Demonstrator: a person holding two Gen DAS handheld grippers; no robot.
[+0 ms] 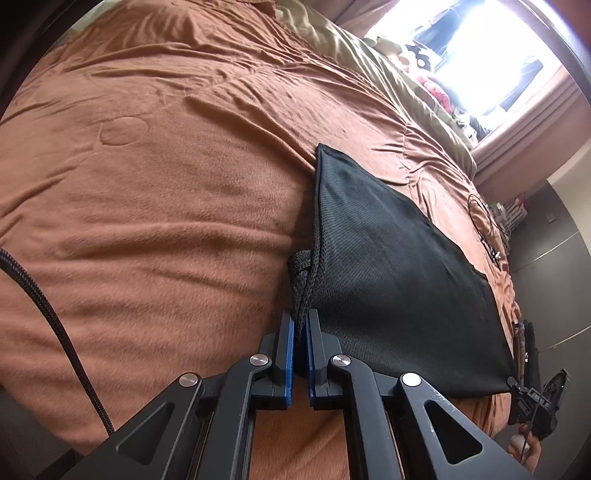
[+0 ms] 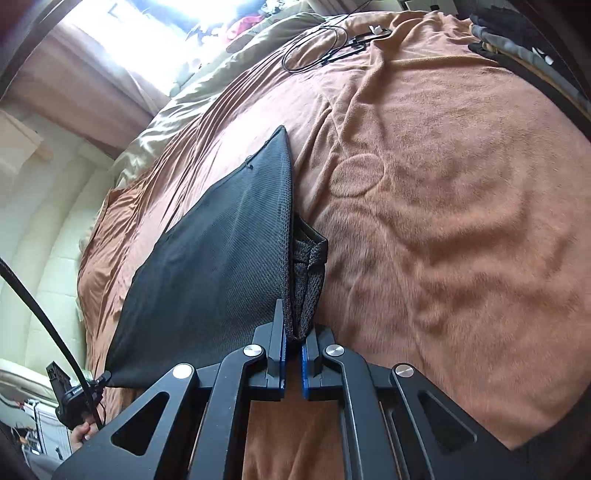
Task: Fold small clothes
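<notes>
A black mesh garment (image 1: 391, 266) lies stretched over the brown bed blanket (image 1: 166, 192), its near edge lifted off the bed. My left gripper (image 1: 301, 321) is shut on one near corner of it, bunched mesh pinched between the blue pads. At the far right of the left wrist view the right gripper (image 1: 532, 402) holds the other near corner. In the right wrist view the same black mesh garment (image 2: 221, 258) runs off to the left, and my right gripper (image 2: 293, 332) is shut on its bunched corner. The left gripper (image 2: 79, 391) shows at the lower left there, gripping the far corner.
A black cable loop (image 2: 317, 44) and small gear lie on the blanket (image 2: 461, 221) near its far side. Olive bedding (image 1: 369, 55) and a bright window (image 1: 491, 59) border the bed. Dark clothes (image 2: 517, 33) sit at one edge. A braided cable (image 1: 48, 317) hangs at left.
</notes>
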